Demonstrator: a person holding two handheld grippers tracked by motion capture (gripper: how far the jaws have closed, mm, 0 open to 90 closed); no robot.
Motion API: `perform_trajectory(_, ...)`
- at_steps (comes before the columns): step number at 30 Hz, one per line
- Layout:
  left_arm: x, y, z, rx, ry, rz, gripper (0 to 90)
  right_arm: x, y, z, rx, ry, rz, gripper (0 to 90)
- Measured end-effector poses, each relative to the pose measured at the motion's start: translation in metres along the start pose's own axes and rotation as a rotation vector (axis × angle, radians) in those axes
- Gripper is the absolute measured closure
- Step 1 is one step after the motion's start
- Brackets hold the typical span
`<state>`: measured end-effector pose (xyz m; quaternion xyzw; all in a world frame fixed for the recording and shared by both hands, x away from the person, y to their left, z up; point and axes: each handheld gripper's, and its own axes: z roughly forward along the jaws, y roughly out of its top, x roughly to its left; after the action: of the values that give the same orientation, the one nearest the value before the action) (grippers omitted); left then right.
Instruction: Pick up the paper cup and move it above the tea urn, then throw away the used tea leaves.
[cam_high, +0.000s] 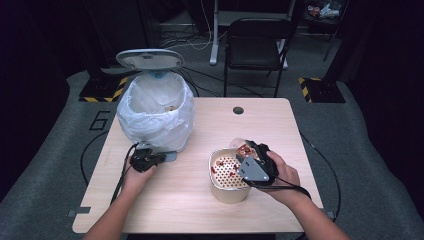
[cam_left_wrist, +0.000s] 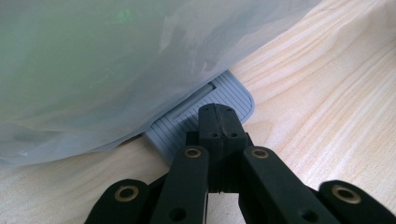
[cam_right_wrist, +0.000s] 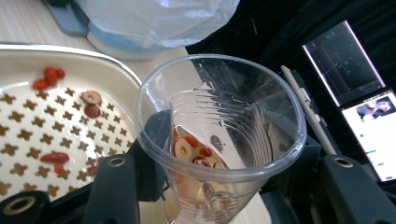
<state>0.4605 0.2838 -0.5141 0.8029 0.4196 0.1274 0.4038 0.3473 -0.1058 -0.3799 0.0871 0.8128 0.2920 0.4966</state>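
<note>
The clear, thin-walled plastic cup (cam_right_wrist: 219, 135), with red berries and fruit slices at its bottom, sits clamped in the right tongs (cam_right_wrist: 219, 186), tilted just beside the cream perforated strainer bowl (cam_high: 227, 172). Light, slippery and easily crushed, it wants gentle mid-wall pressure. The left tongs (cam_left_wrist: 215, 119), shut and empty, press the grey pedal (cam_left_wrist: 233, 95) left of that bowl.

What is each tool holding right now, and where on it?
Right tool grips the clear plastic cup by its side wall. Left tool holds nothing, pressing the bin's pedal.

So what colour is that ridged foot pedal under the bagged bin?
Light blue-grey, with fine ridges: the ridged plastic foot pedal shows best in the left gripper view.
</note>
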Motion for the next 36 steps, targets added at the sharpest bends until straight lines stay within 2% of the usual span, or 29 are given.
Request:
perform_trajectory(2,0.003,0.001,0.0,0.011,0.005,0.035,90.0,0.002,0.0,0.001,0.003,-0.014,-0.028,44.8)
perform_trajectory(3,0.003,0.001,-0.001,0.013,0.005,0.038,90.0,0.004,0.0,0.001,0.008,-0.018,-0.048,44.8)
perform_trajectory(4,0.0,0.0,0.001,-0.012,-0.001,0.006,90.0,0.005,0.0,0.001,0.012,-0.024,-0.056,44.8)
perform_trajectory(8,0.001,0.0,0.001,-0.015,0.006,0.012,90.0,0.01,0.001,0.002,0.028,-0.041,-0.132,44.9)
perform_trajectory(9,0.0,0.001,0.0,-0.001,0.001,0.008,90.0,0.011,0.001,0.003,0.033,-0.044,-0.151,44.9)
perform_trajectory(20,0.0,0.0,0.001,-0.014,0.007,0.008,90.0,0.02,0.002,0.008,0.067,-0.076,-0.329,45.1)
perform_trajectory(21,0.0,0.0,0.001,-0.019,0.009,0.012,90.0,0.021,0.002,0.008,0.075,-0.074,-0.358,45.1)
perform_trajectory(23,0.001,0.0,0.0,-0.007,0.003,0.014,90.0,0.022,0.001,0.01,0.078,-0.072,-0.376,45.1)
perform_trajectory(24,0.0,0.0,0.001,-0.021,0.01,0.012,90.0,0.025,0.0,0.01,0.091,-0.067,-0.355,45.2)
perform_trajectory(25,0.0,0.0,0.001,-0.02,0.01,0.014,90.0,0.024,0.001,0.011,0.088,-0.07,-0.393,45.2)
perform_trajectory(28,0.0,0.0,0.001,-0.021,0.009,0.011,90.0,0.029,-0.001,0.011,0.102,-0.074,-0.399,45.3)
perform_trajectory(29,0.001,0.0,0.001,-0.014,0.005,0.012,90.0,0.028,0.0,0.012,0.094,-0.067,-0.441,45.3)
perform_trajectory(30,-0.001,-0.001,0.002,-0.025,0.001,-0.021,90.0,0.031,-0.002,0.011,0.105,-0.067,-0.424,45.3)
perform_trajectory(31,-0.002,-0.001,0.002,-0.02,0.001,-0.02,90.0,0.03,-0.001,0.012,0.101,-0.067,-0.472,45.3)
perform_trajectory(32,-0.004,-0.002,0.002,-0.025,0.005,-0.064,90.0,0.03,0.0,0.012,0.102,-0.075,-0.498,45.3)
perform_trajectory(33,-0.004,-0.001,0.002,-0.025,0.003,-0.058,90.0,0.033,-0.002,0.012,0.113,-0.08,-0.499,45.4)
perform_trajectory(34,-0.004,-0.002,0.002,-0.025,0.004,-0.06,90.0,0.033,-0.001,0.012,0.107,-0.087,-0.552,45.4)
perform_trajectory(35,-0.004,-0.002,0.002,-0.025,0.005,-0.061,90.0,0.036,-0.003,0.012,0.115,-0.095,-0.548,45.4)
perform_trajectory(36,-0.004,-0.002,0.002,-0.025,0.005,-0.062,90.0,0.034,-0.001,0.012,0.113,-0.093,-0.587,45.4)
